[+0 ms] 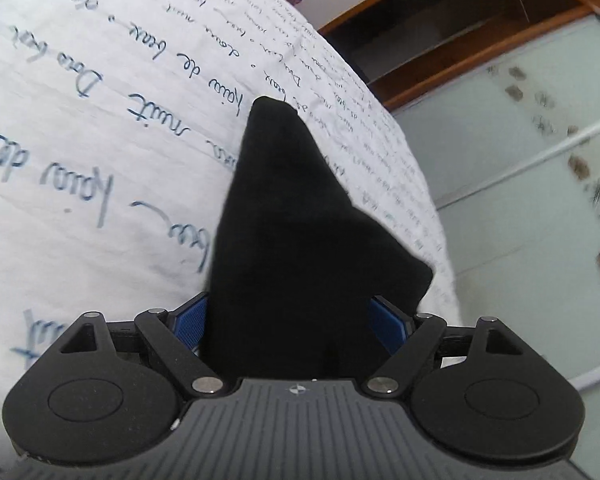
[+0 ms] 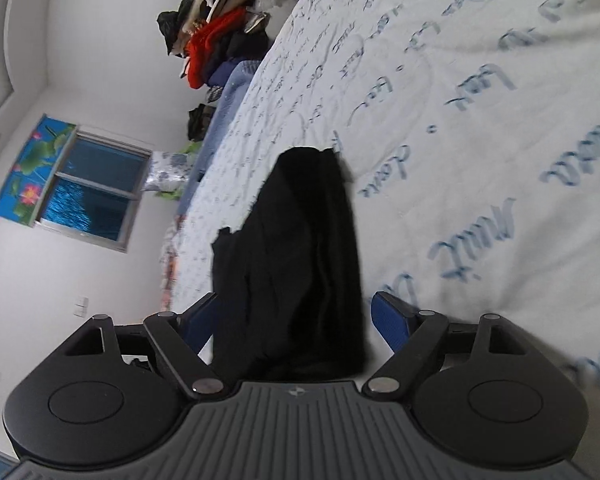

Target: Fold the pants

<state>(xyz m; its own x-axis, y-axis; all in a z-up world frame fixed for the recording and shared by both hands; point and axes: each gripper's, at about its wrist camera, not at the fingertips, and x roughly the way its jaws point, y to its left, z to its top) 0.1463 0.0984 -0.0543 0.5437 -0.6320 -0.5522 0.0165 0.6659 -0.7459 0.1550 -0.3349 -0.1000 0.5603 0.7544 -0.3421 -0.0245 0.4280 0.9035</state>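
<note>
The black pants (image 1: 300, 240) hang in front of my left gripper (image 1: 288, 320), above the white bedsheet with blue handwriting (image 1: 100, 100). The cloth fills the gap between the blue pads (image 1: 188, 324), which stand wide apart; whether the cloth is pinched is hidden. In the right wrist view the black pants (image 2: 296, 272) likewise drape between the spread blue pads (image 2: 388, 324) of my right gripper (image 2: 292, 320), over the same sheet (image 2: 480, 120). The fingertips of both grippers are hidden behind the cloth.
A pile of clothes (image 2: 220, 32) lies at the bed's far end. A window (image 2: 92, 196) and white wall are on the left. A wooden frame (image 1: 440, 40) and glass sliding doors (image 1: 520, 200) stand beside the bed.
</note>
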